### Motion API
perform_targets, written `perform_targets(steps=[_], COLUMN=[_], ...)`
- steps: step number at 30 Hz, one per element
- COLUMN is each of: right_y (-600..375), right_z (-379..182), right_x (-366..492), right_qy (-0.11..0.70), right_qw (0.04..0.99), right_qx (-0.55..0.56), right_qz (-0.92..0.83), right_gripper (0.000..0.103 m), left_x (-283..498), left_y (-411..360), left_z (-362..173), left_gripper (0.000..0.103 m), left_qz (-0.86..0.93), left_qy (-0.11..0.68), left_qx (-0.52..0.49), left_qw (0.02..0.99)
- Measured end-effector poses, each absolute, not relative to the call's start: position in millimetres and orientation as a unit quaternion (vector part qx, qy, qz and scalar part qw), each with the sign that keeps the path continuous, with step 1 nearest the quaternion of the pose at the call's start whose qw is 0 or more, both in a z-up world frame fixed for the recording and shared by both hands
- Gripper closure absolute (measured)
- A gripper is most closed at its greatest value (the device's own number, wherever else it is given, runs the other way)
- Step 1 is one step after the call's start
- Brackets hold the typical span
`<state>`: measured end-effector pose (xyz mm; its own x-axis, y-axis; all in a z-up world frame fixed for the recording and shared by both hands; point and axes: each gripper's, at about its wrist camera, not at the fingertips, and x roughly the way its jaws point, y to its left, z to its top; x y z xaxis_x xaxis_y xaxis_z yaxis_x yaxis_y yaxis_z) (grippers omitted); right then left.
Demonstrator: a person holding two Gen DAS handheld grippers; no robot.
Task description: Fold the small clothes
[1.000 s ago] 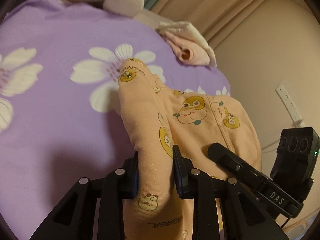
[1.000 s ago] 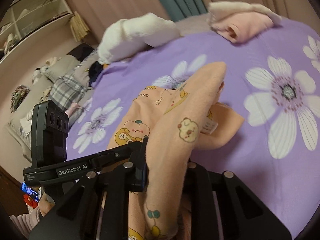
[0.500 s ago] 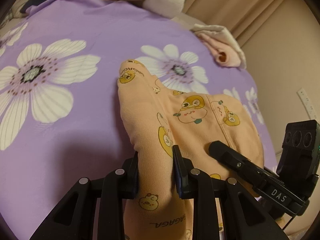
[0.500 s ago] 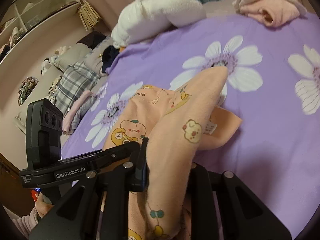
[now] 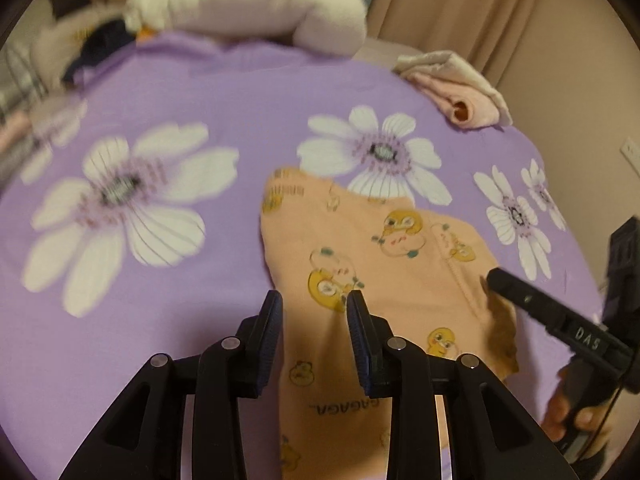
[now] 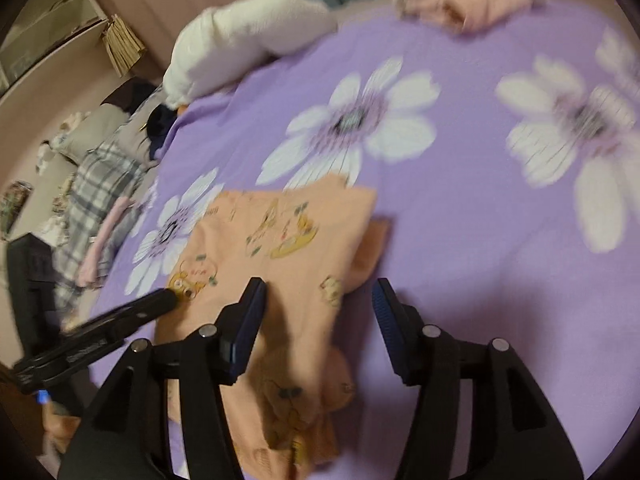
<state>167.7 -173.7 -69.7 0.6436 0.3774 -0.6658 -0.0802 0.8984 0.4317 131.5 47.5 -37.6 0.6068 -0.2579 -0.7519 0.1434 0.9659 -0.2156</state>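
Observation:
A peach garment (image 5: 380, 248) printed with yellow cartoon animals lies on the purple flowered bedsheet (image 5: 224, 92). My left gripper (image 5: 316, 312) has a strip of it between its jaws. The jaws are opening, but the cloth still fills the gap from pad to pad. In the right wrist view the same garment (image 6: 296, 232) lies slack and mostly flat. My right gripper (image 6: 318, 300) is opening wide there. The cloth sags loose between its fingers (image 6: 252, 312), apart from the right pad. Each wrist view shows the other gripper's finger tip at the garment's edge.
A folded pink and cream pile (image 5: 460, 96) sits at the bed's far right corner. A white plush bundle (image 5: 248, 4) lies along the far edge. Plaid and other clothes (image 6: 100, 184) are heaped left of the bed. A hand (image 5: 572, 420) holds the right gripper.
The right gripper's jaws have spread and the raised fold they held has dropped flat onto the bed. Both cameras have swung across the bed. The left jaws have barely widened.

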Motion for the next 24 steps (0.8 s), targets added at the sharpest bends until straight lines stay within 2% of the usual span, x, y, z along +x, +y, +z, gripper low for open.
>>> perform_targets(steps=[5, 6, 7, 9, 10, 16, 19, 20, 21, 22, 23, 24], right_y=[-163.3, -158.1, -154.6, -144.0, -140.1, -140.9, -139.4, -138.5, -138.5, -138.4, -139.2, -138.9], right_z=[-42.4, -41.9, -43.6, -53.4, -62.0, -93.0, -80.5, -76.1, -66.5, -61.1, -53.4, -42.3], right_x=[149.7, 147.3, 146.5, 148.3, 151.2, 165.8, 156.5, 151.3, 144.6, 140.2, 134.0, 125.3], right_qy=[0.350, 0.347, 0.348, 0.369, 0.384, 0.433, 0.428, 0.424, 0.418, 0.413, 0.406, 0.396], right_qw=[0.916, 0.917, 0.917, 0.907, 0.901, 0.878, 0.880, 0.881, 0.885, 0.887, 0.892, 0.900], right_qx=[0.138, 0.129, 0.123, 0.107, 0.103, 0.122, 0.124, 0.124, 0.122, 0.120, 0.115, 0.105], right_qz=[0.138, 0.148, 0.155, 0.171, 0.170, 0.163, 0.166, 0.168, 0.168, 0.167, 0.161, 0.148], right_gripper=[0.048, 0.053, 0.064, 0.079, 0.081, 0.083, 0.076, 0.075, 0.068, 0.053, 0.045, 0.030], left_x=[116.8, 115.6, 116.0, 117.8, 117.9, 116.3, 108.7, 105.0, 100.3, 96.6, 92.0, 87.2], left_y=[32.7, 28.8, 25.3, 20.6, 19.9, 20.2, 20.7, 20.5, 20.9, 21.5, 23.1, 24.2], left_z=[-28.3, -32.6, -39.1, -52.5, -57.7, -59.5, -47.3, -41.8, -34.4, -29.9, -23.3, -17.2], left_gripper=[0.073, 0.073, 0.073, 0.073, 0.073, 0.073, 0.073, 0.069, 0.064, 0.050, 0.034, 0.028], left_qz=[-0.133, -0.141, -0.144, -0.144, -0.142, -0.138, -0.136, -0.131, -0.127, -0.125, -0.123, -0.120], left_qy=[0.407, 0.411, 0.419, 0.435, 0.441, 0.447, 0.442, 0.439, 0.435, 0.432, 0.427, 0.422], left_qx=[-0.034, -0.030, -0.027, -0.022, -0.019, -0.017, -0.015, -0.010, -0.006, -0.004, -0.003, 0.000], left_qw=[0.903, 0.900, 0.896, 0.888, 0.886, 0.883, 0.886, 0.889, 0.891, 0.893, 0.896, 0.899])
